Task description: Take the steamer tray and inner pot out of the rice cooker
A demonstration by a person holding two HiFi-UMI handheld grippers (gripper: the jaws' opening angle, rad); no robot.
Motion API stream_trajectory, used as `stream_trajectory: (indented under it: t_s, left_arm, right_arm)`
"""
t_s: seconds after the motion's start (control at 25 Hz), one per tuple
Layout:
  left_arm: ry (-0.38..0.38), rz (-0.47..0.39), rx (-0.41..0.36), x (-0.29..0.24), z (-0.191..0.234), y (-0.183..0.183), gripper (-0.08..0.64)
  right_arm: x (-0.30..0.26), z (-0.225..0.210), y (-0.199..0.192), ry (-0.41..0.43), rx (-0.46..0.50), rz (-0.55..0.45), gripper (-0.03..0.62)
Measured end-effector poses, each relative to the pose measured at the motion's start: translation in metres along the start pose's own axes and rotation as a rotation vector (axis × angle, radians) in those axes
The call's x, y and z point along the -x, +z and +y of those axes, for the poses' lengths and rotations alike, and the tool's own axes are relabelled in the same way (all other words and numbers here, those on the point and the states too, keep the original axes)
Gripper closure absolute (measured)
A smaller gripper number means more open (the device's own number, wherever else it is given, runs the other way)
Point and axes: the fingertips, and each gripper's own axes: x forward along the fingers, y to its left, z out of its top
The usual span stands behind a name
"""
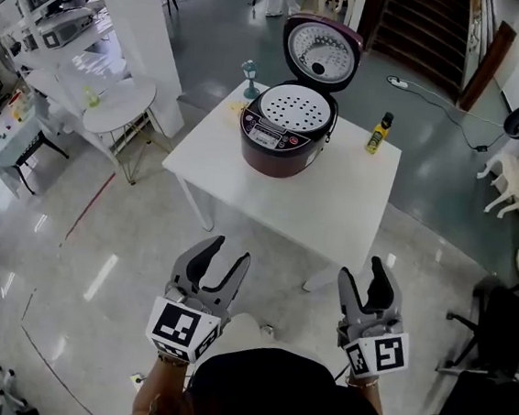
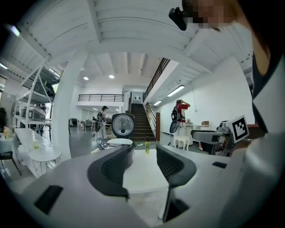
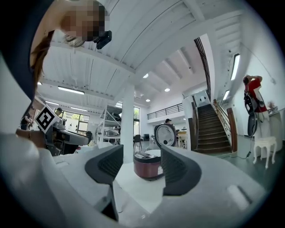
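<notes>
A dark red rice cooker [image 1: 284, 135] stands on the white table [image 1: 333, 210] with its lid [image 1: 320, 54] swung up. The white perforated steamer tray [image 1: 295, 109] lies in its top; the inner pot is hidden beneath it. My left gripper [image 1: 225, 255] and right gripper [image 1: 367, 270] hover well short of the table, close to the person's body, both open and empty. The cooker shows far off past the left gripper's left jaw [image 2: 121, 149] and between the right gripper's jaws [image 3: 149, 164].
A yellow bottle [image 1: 378, 133] stands at the table's far right. A small teal object [image 1: 250, 78] sits at the far left corner. A round white table [image 1: 114, 104] and shelving [image 1: 47, 32] lie to the left, a black chair [image 1: 504, 338] to the right.
</notes>
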Motion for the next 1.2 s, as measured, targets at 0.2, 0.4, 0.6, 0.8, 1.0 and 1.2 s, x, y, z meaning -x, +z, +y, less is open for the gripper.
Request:
stream_trajectory:
  t_s: [0.2,0.4,0.6,0.8,1.0,1.2]
  left_arm:
    - [-0.015,-0.031,-0.031,-0.001,-0.01,0.009,0.215]
    - [-0.039,-0.095,-0.046,-0.006,-0.016,0.019,0.123]
    - [0.015,-0.041,-0.011,-0.01,0.0,0.011,0.12]
    - [0.021,-0.012,-0.011,-0.027,0.012,0.007,0.12]
    - [-0.006,-0.031,-0.022,-0.063,0.022,0.011,0.12]
    - [-0.007,-0.072,-0.046,-0.103,0.046,0.024,0.12]
  right_arm:
    - [-0.002,0.005,0.003,0.044,0.011,-0.015,0.282]
    - [-0.003,0.004,0.005,0.051,0.008,-0.042,0.23]
    - [-0.009,-0.007,-0.003,0.039,-0.039,-0.041,0.229]
    - [-0.025,-0.018,-0.001,0.03,-0.035,-0.046,0.229]
    - [-0.056,-0.034,-0.008,0.041,-0.014,-0.019,0.229]
    - [-0.1,-0.045,-0.01,0.063,0.031,-0.013,0.229]
